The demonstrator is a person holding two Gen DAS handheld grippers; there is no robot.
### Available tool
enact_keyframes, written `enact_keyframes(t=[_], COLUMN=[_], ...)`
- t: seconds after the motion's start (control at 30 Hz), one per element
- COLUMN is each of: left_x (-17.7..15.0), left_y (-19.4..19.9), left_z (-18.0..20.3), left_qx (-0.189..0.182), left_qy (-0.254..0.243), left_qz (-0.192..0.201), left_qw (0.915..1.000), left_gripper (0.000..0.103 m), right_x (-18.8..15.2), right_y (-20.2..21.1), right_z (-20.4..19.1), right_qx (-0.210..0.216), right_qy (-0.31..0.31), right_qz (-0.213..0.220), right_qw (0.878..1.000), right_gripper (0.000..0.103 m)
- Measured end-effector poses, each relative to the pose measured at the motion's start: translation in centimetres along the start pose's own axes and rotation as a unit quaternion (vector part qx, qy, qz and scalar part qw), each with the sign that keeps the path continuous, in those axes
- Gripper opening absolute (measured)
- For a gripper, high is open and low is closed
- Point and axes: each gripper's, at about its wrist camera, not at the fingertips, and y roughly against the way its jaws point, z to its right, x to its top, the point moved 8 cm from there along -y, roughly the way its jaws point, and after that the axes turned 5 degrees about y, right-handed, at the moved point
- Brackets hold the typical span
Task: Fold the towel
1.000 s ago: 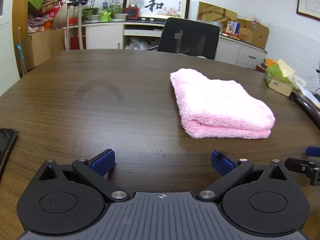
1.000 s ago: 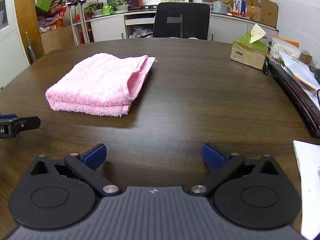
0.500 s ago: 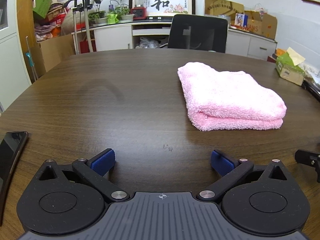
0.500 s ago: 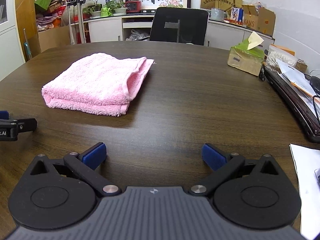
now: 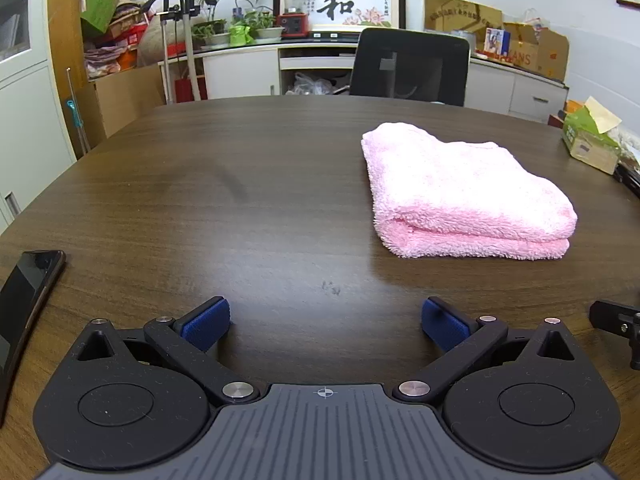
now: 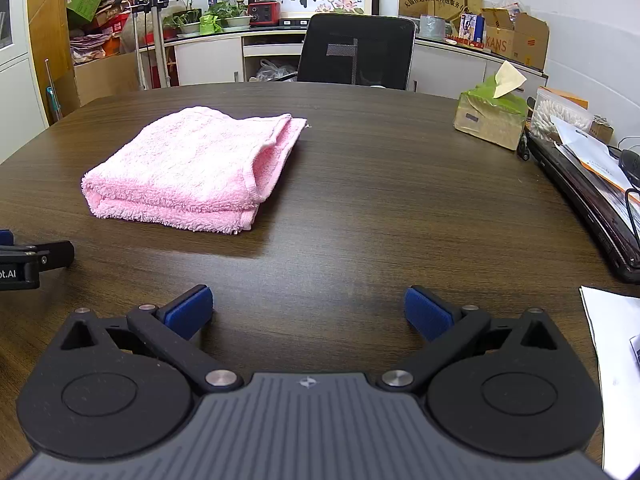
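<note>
A pink towel (image 5: pixel 460 188) lies folded into a thick rectangle on the dark wooden table (image 5: pixel 240 208). In the right wrist view the same towel (image 6: pixel 200 168) sits ahead and to the left, its layered edges facing right. My left gripper (image 5: pixel 326 320) is open over bare wood, well short of the towel, which lies ahead to its right. My right gripper (image 6: pixel 308 310) is open too, with nothing between its blue pads (image 6: pixel 188 312). Each gripper's tip shows at the edge of the other's view.
A black phone (image 5: pixel 28 292) lies at the table's left near edge. A green tissue box (image 6: pixel 492 116), a dark tray with papers (image 6: pixel 592 184) and a white sheet (image 6: pixel 616 344) crowd the right side. A black office chair (image 6: pixel 356 52) stands behind the table.
Both grippers have drawn back and risen slightly from the towel, which looks a little farther off. The towel itself has not moved. Both stay open.
</note>
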Motion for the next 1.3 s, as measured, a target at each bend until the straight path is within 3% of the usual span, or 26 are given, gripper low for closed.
enact_keyframes(t=[1.3], left_x=[0.08], left_y=[-0.27], left_z=[0.03], left_qx=[-0.012], left_qy=[-0.008], left_qz=[-0.001], left_qw=[0.9999], left_gripper=[0.103], right_x=[-0.17], right_y=[0.15], right_z=[-0.37], right_qx=[-0.002], right_qy=[-0.001], right_qz=[0.0], right_qw=[1.0], right_gripper=[0.103])
